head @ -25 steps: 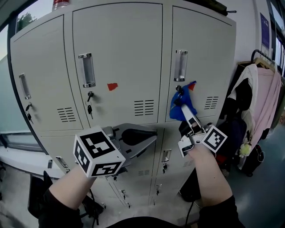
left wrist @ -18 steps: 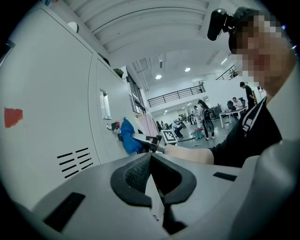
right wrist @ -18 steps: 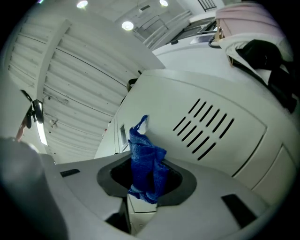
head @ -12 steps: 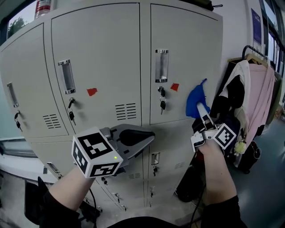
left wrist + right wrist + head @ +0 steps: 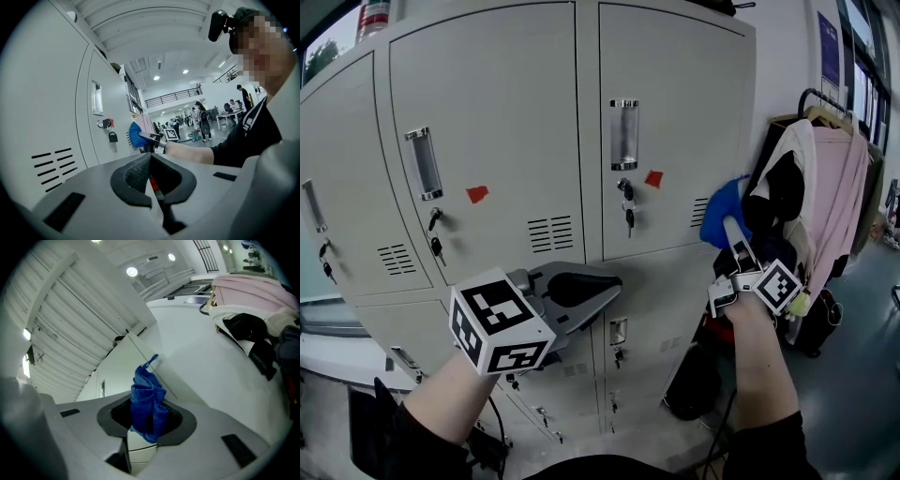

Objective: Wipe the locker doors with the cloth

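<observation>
Office w/ lockers [image 5: 492, 112], coat rack [image 5: 807, 95]

Even indoor light, round ceiling lamps [image 5: 156, 78] glowing (mild glare); gripper views fisheye-warped, dark vignetted corners.

Bunched blue cloth [image 5: 722, 214] beside closed grey locker doors [image 5: 675, 141].

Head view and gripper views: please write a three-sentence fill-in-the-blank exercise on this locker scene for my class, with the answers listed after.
The right gripper is shut on a ____ cloth.
The left gripper is shut, with ____ between its jaws.
The small sticker beside the keys on the right locker door is ____.
Answers: blue; nothing; red.
</observation>
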{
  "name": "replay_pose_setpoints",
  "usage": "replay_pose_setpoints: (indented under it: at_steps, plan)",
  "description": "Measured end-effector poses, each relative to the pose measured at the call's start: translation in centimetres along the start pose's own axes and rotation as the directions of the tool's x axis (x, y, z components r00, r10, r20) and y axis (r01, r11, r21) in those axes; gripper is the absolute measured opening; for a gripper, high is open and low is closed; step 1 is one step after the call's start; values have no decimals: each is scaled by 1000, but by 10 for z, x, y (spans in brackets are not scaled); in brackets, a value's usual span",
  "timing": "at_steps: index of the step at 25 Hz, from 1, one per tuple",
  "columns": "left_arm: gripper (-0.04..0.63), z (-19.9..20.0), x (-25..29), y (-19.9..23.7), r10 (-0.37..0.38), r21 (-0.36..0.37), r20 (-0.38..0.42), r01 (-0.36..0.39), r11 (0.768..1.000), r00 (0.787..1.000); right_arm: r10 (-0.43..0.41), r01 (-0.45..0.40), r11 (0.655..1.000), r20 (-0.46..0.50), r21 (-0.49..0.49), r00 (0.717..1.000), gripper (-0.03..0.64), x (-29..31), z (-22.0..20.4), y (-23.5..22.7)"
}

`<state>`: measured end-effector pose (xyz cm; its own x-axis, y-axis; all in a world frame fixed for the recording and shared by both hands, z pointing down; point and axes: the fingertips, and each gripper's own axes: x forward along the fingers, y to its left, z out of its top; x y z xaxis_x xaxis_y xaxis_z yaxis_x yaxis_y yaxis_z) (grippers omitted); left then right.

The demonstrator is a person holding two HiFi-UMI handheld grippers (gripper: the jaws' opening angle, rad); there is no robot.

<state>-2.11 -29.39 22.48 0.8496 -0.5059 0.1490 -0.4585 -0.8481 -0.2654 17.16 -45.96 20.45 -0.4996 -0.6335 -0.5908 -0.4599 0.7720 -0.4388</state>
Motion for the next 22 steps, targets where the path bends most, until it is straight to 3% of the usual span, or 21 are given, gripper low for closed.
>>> replay_pose_setpoints:
  at_steps: [6, 9, 16, 22]
  plan:
    - [8, -6, -19, -1, 8, -5, -7, -8, 1000, 1000, 159, -157, 987, -70, 34, 985, 103, 12, -62, 77]
    - [8, -13, -30, -3, 12, -14, -13, -12, 1000, 1000, 202, -197, 979, -119, 53, 972, 103, 20, -101, 102]
    - [8, -30, -41, -8, 11, -46, -37, -12, 999, 999, 220, -215, 976, -216, 46, 951, 103, 27, -160, 117]
    - [8, -34, -32, -8, 9, -55, -47, -11, 998, 999, 168, -168, 986, -205, 18, 964, 103, 21, -142, 89]
